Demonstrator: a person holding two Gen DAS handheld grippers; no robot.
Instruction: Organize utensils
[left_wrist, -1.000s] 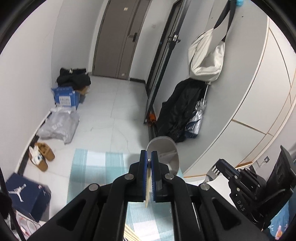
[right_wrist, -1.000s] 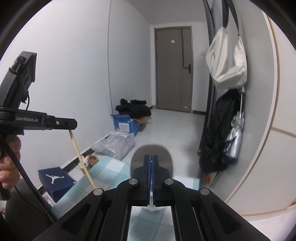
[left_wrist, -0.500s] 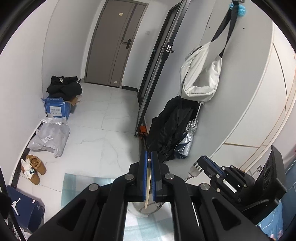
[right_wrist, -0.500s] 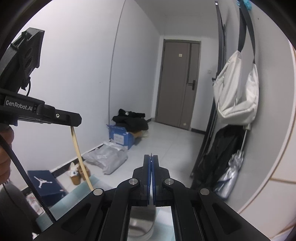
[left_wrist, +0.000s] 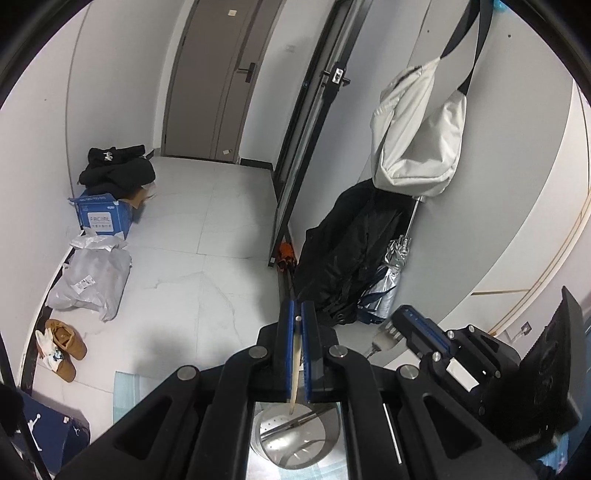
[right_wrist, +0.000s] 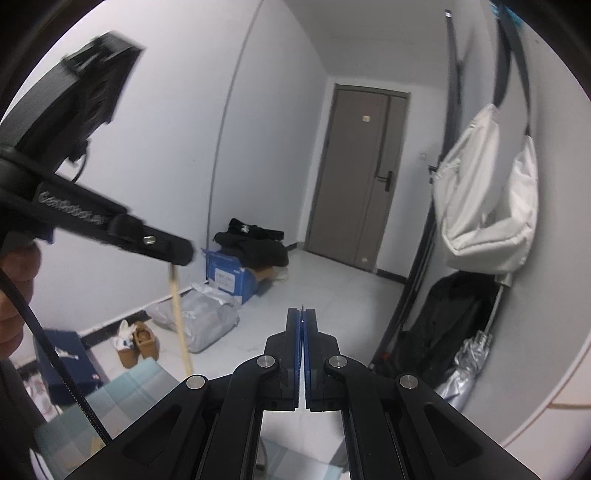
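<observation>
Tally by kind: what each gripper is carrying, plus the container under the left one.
Pale wooden chopstick: 1, in left gripper
Silver metal fork: 1, in right gripper
Round steel utensil holder: 1
Total: 3; holder contents unclear.

pale chopstick (left_wrist: 294, 373) upright, fork (left_wrist: 384, 336) tines out

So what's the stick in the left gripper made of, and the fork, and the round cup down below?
The stick, clamped in the left gripper, looks like pale wood or bamboo: matte, cream-coloured, no shine. The fork, held by the right gripper, looks like metal: silvery grey with bright glints. The round cup looks like polished steel: mirror-like inside, with small holes in it.
</observation>
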